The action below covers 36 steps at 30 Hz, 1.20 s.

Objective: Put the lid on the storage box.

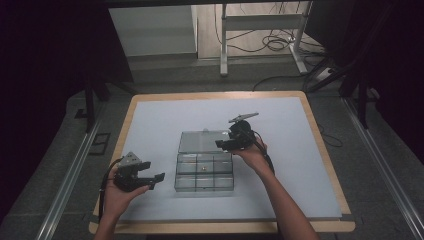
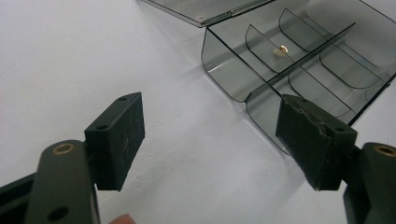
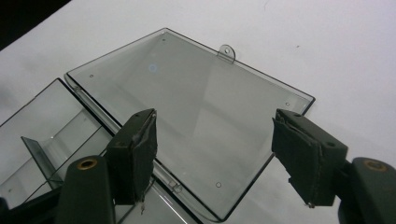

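High view: clear compartment box [image 1: 204, 172] near middle of desk [image 1: 150, 120], slightly toward near edge, hinged lid [image 1: 204, 141] laid flat open on far side. Small pale bead [image 1: 202, 169] in one middle compartment. Left claw [image 1: 154, 176] released, empty, just beside box's left wall, toward desk's near left corner. Right claw [image 1: 220, 145] released, empty, hovering over lid's right edge; right gripper view: lid [image 3: 196, 116] flat under parted jaws, tab [image 3: 227, 52] at far rim.

Lab: dark curtains [image 1: 45, 60], floor rails [image 1: 70, 170], cables [image 1: 272, 42], white-topped table [image 1: 150, 120].
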Motion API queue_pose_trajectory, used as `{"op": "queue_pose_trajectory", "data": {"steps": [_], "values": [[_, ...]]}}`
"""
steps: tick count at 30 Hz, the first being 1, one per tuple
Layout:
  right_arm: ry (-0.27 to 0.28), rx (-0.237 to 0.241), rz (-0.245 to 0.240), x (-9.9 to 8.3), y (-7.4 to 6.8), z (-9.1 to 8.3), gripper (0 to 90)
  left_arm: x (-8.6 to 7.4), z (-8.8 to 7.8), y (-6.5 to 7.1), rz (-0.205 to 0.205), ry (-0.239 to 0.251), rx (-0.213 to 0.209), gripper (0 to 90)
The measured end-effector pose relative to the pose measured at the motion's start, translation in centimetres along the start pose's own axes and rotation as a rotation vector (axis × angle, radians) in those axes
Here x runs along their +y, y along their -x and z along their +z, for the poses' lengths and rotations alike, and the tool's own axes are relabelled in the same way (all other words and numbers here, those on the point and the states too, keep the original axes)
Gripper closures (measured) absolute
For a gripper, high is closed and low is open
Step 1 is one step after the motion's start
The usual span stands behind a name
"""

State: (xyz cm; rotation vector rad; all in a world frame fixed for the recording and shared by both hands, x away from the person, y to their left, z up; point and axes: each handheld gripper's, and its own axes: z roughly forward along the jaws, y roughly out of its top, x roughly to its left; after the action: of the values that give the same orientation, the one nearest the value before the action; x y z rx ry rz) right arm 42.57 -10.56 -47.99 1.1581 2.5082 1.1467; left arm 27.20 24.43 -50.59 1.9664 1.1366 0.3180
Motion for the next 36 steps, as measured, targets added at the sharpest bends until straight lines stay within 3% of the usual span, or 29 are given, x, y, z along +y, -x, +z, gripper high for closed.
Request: {"op": "queue_pose_trajectory", "data": {"steps": [17, 36], "values": [[-0.05, -0.005, 0.043, -0.2, 1.4, 1.6, 30.5, 0.0, 0.1, -0.1, 0.005, -0.003, -0.002, 24.4], [-0.084, -0.001, 0.069, -0.5, 1.8, 2.1, 29.3, 0.0, 0.1, 0.0, 0.003, -0.003, -0.001, 24.4]]}}
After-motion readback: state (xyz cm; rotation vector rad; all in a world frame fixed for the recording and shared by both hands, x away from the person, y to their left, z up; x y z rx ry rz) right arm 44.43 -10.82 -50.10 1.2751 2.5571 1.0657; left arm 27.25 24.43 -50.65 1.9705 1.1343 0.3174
